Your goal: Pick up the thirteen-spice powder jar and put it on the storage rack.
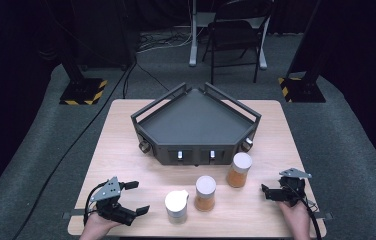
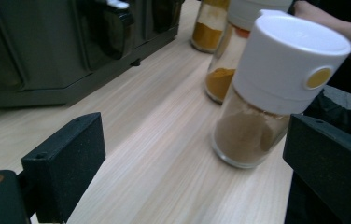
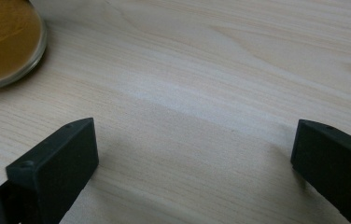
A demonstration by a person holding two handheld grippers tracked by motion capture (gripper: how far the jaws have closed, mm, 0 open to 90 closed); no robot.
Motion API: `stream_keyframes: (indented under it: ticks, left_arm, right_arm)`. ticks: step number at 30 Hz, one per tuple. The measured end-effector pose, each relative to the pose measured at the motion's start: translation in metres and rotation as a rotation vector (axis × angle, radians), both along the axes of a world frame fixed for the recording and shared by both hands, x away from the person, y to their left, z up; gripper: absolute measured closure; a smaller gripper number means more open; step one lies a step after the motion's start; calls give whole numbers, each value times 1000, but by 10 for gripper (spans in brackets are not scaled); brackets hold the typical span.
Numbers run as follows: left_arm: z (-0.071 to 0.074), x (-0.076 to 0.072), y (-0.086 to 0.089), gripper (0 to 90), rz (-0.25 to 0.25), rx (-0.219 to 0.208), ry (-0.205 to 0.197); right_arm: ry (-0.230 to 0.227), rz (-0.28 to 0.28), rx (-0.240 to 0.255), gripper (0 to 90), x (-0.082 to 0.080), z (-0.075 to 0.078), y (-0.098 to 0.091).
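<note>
On the table, three white-capped spice jars stand in a diagonal row before the empty dark tray [image 1: 196, 122], none moved yet. Left tongs [image 1: 137, 197] gape wide, lined up on the nearest spice jar [image 1: 176, 205]; right tongs [image 1: 266, 191] rest spread, holding nothing.

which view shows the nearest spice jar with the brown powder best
The left gripper view: the brown-powder jar stands close between the open jaws, its white cap, yellow dot and glass base plain. The high view shows it small, from above, beside the left gripper. The right gripper view shows wood and the edge of some jar's base.
</note>
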State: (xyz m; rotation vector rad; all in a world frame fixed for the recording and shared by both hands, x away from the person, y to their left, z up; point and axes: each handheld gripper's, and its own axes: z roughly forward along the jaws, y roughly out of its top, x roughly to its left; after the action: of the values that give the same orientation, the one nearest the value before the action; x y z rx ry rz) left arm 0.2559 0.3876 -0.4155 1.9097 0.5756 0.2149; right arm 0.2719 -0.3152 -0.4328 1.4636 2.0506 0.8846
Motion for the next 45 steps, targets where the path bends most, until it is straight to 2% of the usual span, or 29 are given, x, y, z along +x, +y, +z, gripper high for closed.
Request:
stream_keyframes:
  ticks: [10,20,35,37,45]
  left_arm:
    - [5,1,-20,59,-81,2,-15]
    - [5,-1,-43,63,-109,8,-24]
    - [1,-14,-72,70,-65,11,-53]
    - [-3,-15,-74,80,-56,-6,-54]
    - [-11,-18,-84,116,-37,-24,-60]
  right_arm:
    - [0,0,0,0,0,0,0]
    - [-1,0,-1,0,0,0,0]
    - [0,0,-1,0,0,0,0]
    - [-1,0,-1,0,0,0,0]
    - [-1,0,-1,0,0,0,0]
